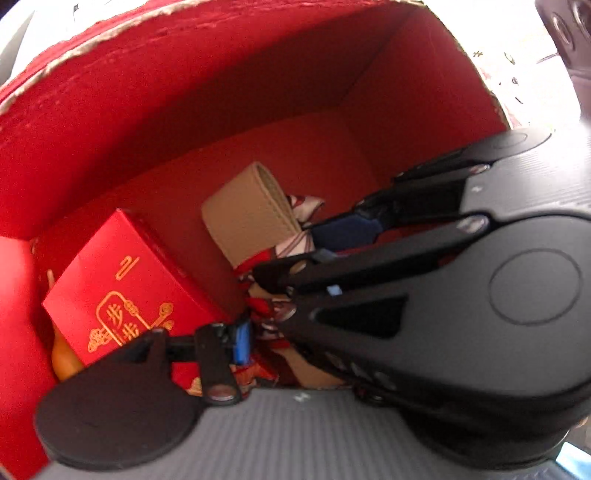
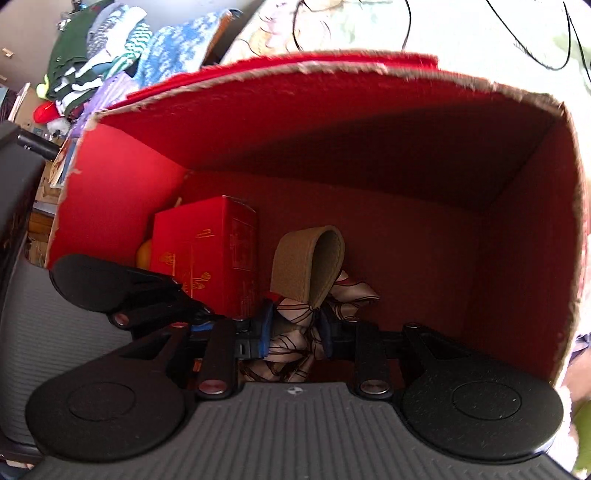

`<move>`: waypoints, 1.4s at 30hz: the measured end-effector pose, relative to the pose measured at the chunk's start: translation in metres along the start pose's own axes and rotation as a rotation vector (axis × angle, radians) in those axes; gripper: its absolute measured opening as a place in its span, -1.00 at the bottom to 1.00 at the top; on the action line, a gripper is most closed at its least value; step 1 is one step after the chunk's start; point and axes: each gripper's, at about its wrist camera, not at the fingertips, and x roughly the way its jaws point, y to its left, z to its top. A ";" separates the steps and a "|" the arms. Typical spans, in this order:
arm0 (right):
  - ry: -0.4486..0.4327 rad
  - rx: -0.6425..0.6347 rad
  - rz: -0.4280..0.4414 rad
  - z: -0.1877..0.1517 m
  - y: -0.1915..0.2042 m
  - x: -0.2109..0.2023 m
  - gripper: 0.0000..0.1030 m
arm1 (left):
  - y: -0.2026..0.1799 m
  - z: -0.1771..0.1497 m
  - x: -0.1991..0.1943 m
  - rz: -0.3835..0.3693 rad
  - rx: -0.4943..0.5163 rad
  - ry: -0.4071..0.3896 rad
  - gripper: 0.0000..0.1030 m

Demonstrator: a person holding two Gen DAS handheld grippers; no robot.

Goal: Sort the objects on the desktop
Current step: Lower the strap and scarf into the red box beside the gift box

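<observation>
Both grippers reach down into a large red cardboard box (image 1: 147, 110) (image 2: 332, 122). My right gripper (image 2: 295, 334) is shut on a bunched beige-and-red patterned scarf (image 2: 291, 343) tied to a tan leather loop (image 2: 306, 262). From the left wrist, that gripper (image 1: 291, 254) fills the right side above the scarf (image 1: 299, 210) and loop (image 1: 247, 218). My left gripper (image 1: 284, 339) shows one blue pad (image 1: 242, 341) beside the scarf; its other finger is hidden. It sits (image 2: 207, 319) just left of the right gripper.
A red gift box with gold print (image 1: 125, 288) (image 2: 207, 254) leans in the box's left corner, an orange object (image 1: 64, 358) (image 2: 144, 253) behind it. Outside lie folded clothes (image 2: 110, 48) and black cables (image 2: 406, 26) on a pale cloth.
</observation>
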 end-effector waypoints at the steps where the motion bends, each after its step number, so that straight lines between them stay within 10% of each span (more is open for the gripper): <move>1: 0.003 0.009 0.003 0.000 -0.001 0.000 -0.44 | 0.000 0.000 0.000 -0.002 0.003 0.003 0.03; 42: -0.158 0.042 -0.006 -0.019 -0.013 -0.020 -0.44 | -0.024 -0.036 -0.013 0.172 0.048 -0.269 0.41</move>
